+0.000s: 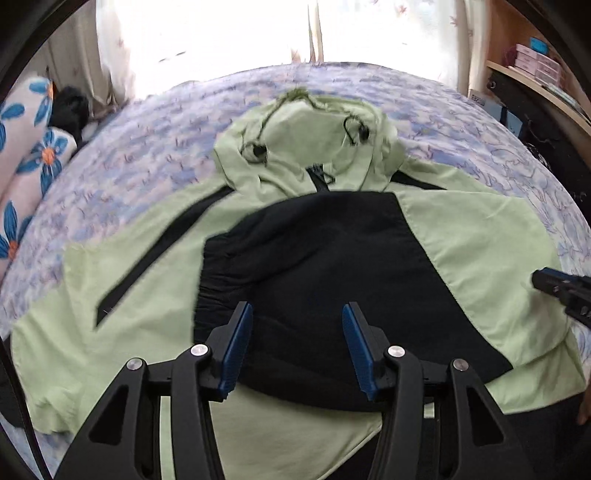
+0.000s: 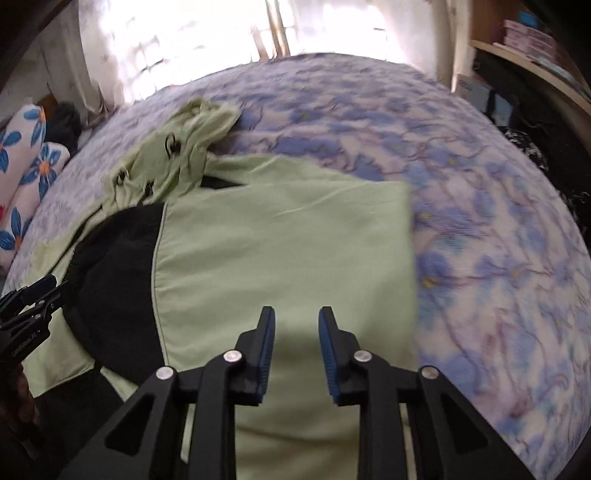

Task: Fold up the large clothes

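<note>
A light green hooded jacket [image 1: 110,332] with a black lining panel [image 1: 314,258] lies spread on the bed, hood [image 1: 306,144] at the far end. My left gripper [image 1: 297,317] is open and empty, hovering over the black panel. My right gripper [image 2: 297,321] is open and empty above the jacket's folded green right side [image 2: 277,240]. The right gripper's tip shows in the left wrist view [image 1: 557,284] at the jacket's right edge. The left gripper shows at the left edge of the right wrist view [image 2: 29,299].
The bed has a purple and blue floral sheet [image 2: 480,221]. Flowered pillows [image 1: 26,155] lie at the left. A bright curtained window [image 1: 221,33] is behind the bed. Wooden shelves with boxes [image 1: 535,62] stand at the right.
</note>
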A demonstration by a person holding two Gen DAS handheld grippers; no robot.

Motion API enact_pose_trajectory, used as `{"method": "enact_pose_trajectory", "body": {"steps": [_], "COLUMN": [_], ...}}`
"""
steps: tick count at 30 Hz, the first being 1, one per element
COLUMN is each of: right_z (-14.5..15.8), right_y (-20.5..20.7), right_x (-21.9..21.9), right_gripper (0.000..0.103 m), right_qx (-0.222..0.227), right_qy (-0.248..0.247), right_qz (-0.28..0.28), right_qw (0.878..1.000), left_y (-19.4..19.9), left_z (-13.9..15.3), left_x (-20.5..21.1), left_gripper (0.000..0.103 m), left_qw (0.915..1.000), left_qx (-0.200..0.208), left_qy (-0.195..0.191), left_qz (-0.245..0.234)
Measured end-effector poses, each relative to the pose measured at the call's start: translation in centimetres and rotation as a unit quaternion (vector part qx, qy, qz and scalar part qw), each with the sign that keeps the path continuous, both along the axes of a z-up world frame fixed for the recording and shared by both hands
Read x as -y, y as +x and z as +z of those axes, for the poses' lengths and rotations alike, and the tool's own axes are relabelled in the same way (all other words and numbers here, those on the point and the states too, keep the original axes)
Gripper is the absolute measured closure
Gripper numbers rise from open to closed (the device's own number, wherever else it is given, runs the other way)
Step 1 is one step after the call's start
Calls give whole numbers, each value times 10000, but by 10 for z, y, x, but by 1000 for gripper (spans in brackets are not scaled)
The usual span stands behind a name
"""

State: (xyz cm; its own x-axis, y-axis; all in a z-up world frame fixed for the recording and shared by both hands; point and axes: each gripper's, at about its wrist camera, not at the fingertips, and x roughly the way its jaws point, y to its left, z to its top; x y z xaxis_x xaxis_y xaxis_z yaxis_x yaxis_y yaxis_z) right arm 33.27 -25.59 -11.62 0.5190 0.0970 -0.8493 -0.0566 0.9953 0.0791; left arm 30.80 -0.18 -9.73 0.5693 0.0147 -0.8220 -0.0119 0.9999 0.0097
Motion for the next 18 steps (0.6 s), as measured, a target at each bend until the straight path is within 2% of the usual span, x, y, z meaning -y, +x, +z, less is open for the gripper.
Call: {"method": "enact_pose_trajectory", "body": {"steps": [2, 4, 6, 9, 14, 18], "right_z": [-10, -16, -20, -21, -9, 12], "right_y": [15, 28, 35, 33, 10, -15], "right_x": [5, 25, 54, 87, 102, 77], "right_gripper": [81, 88, 95, 95, 95, 95], "right_qx": [-7, 42, -27, -89, 11, 289], "right_qy": [-178, -508, -380, -442, -73, 134], "right_qz": [-190, -581, -954, -1283, -1388, -1044], "right_qw": [9997, 9970, 9947, 9907, 9903, 9940], "left_y": [10, 17, 20, 20, 18, 9], "left_z": [-13, -25, -30, -28, -28, -18], "left_x": [-2, -8, -16, -18, -12, -15], "left_gripper": [53, 54, 54, 54, 54, 54], "left_qw": [9996, 9989, 9985, 9987, 9991, 9980], "left_qx": [-207, -345, -328, -311, -323, -303], "left_qy": [-86, -77, -257, -296, -157, -490], "left_qz": [150, 322, 347, 258, 214, 261]}}
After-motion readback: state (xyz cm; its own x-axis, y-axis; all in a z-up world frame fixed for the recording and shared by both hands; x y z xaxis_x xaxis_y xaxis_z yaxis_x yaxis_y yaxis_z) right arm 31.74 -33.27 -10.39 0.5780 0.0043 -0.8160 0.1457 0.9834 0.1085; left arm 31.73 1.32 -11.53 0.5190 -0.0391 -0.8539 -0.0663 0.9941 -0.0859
